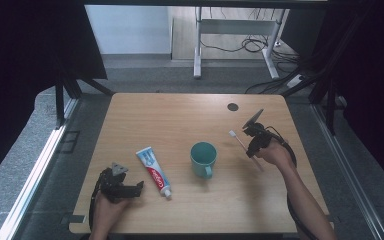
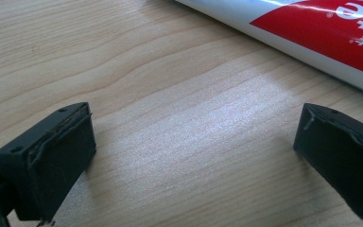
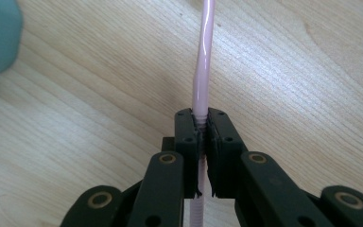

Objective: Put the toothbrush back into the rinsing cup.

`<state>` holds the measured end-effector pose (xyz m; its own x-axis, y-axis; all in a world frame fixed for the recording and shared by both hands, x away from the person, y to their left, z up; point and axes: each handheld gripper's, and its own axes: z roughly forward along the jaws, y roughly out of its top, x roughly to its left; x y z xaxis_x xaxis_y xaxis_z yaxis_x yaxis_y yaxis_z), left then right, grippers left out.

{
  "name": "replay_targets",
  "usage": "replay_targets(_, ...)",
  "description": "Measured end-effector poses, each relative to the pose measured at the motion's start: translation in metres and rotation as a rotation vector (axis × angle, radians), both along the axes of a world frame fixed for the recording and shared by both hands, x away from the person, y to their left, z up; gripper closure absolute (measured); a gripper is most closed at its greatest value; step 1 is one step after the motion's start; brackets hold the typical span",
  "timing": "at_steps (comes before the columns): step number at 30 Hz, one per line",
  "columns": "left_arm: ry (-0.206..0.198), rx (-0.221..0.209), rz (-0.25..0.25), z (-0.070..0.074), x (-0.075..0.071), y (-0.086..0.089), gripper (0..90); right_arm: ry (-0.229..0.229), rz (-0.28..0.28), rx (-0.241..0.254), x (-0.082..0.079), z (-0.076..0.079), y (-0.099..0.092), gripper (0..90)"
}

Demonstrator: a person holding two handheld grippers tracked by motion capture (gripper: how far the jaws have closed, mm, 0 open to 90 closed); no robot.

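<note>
— While the left gripper (image 1: 141, 188) sits released at the desk's near left corner beside the toothpaste (image 1: 154, 171), the right gripper (image 1: 254, 145) is clenched on the pink toothbrush (image 1: 240, 142), right of the teal cup (image 1: 203, 158).
— Risk?
— Thin, slick handle. Could swivel or slip, missing the cup.

left gripper (image 2: 196, 156): my black plastic two-jaw tool, grey three-cornered plate on top
right gripper (image 3: 201, 137): black linkage arms, brass-ringed pivots, small screws
cable (image 1: 291, 210): black
</note>
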<state>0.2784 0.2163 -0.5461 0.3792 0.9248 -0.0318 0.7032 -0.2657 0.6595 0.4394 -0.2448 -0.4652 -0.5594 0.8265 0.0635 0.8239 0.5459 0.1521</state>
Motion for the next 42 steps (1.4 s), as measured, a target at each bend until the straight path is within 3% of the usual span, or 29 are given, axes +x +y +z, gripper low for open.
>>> replay_targets(19, -0.001, -0.001, 0.001, 0.000, 0.000, 0.000, 0.0, -0.093, 0.027, 0.106, -0.021, 0.020, -0.005, 83.3)
replay_targets(30, 0.000, 0.000, 0.001, 0.000, 0.000, 0.000, 0.0, -0.157, 0.070, 0.174, -0.035, 0.030, -0.004, 83.3)
replay_targets(42, -0.002, -0.002, 0.003, 0.000, 0.000, 0.000, 0.0, -0.215, 0.112, 0.255, -0.046, 0.046, 0.006, 83.3)
